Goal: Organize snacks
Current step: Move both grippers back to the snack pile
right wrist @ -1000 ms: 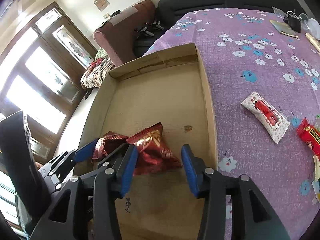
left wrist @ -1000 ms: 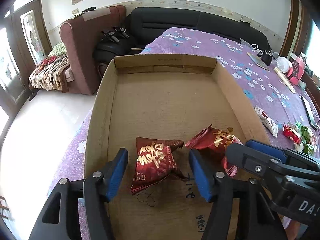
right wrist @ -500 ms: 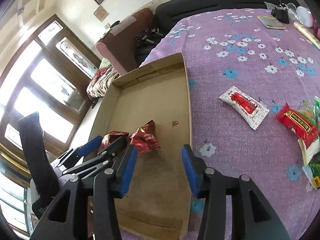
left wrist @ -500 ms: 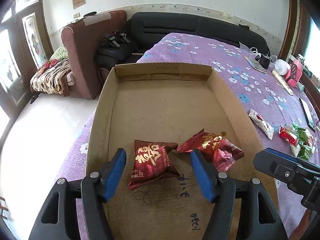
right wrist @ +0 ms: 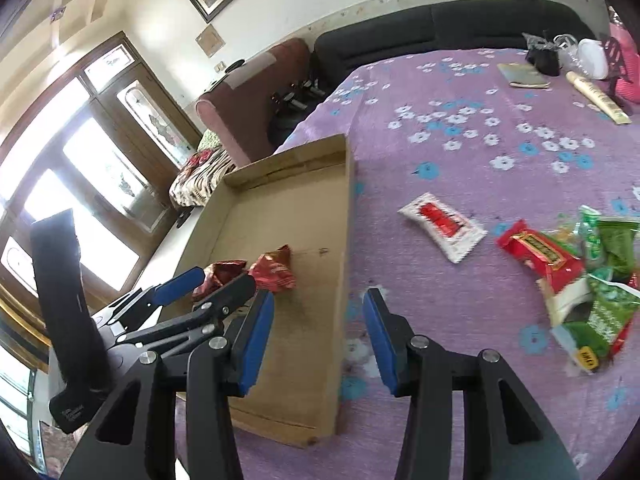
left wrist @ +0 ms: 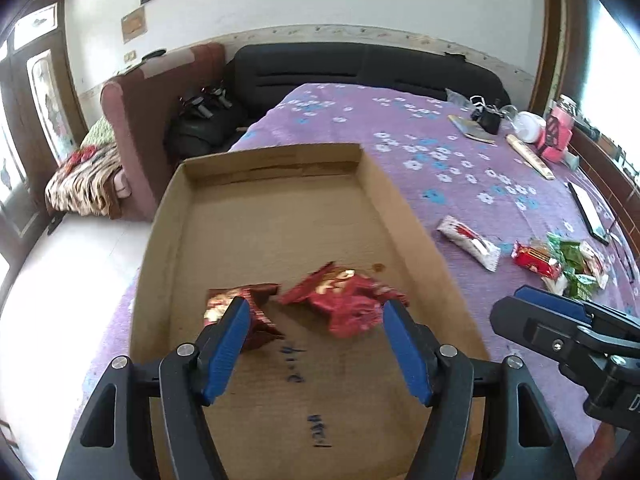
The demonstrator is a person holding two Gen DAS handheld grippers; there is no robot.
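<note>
Two dark red snack packets (left wrist: 344, 300) (left wrist: 224, 304) lie side by side in a shallow cardboard tray (left wrist: 276, 216) on the purple flowered table. My left gripper (left wrist: 316, 340) is open and empty just above and behind them. My right gripper (right wrist: 318, 336) is open and empty over the tray's right wall (right wrist: 340, 264). Loose snacks lie on the cloth to the right: a white and red packet (right wrist: 444, 226), a red bar (right wrist: 540, 256) and several green packets (right wrist: 608, 272). The two red packets (right wrist: 276, 270) also show in the right wrist view.
At the table's far end are a black bag (right wrist: 542, 58), a notebook (right wrist: 524, 78), a white bowl (right wrist: 592, 58) and a pink object (right wrist: 626, 76). A dark tablet (left wrist: 588, 214) lies at the right edge. A sofa and an armchair (left wrist: 132, 120) stand beyond the table.
Both grippers have pulled back and up from the tray. The right gripper has swung right, off the second red packet and over the tray wall; more of the loose snacks show now.
</note>
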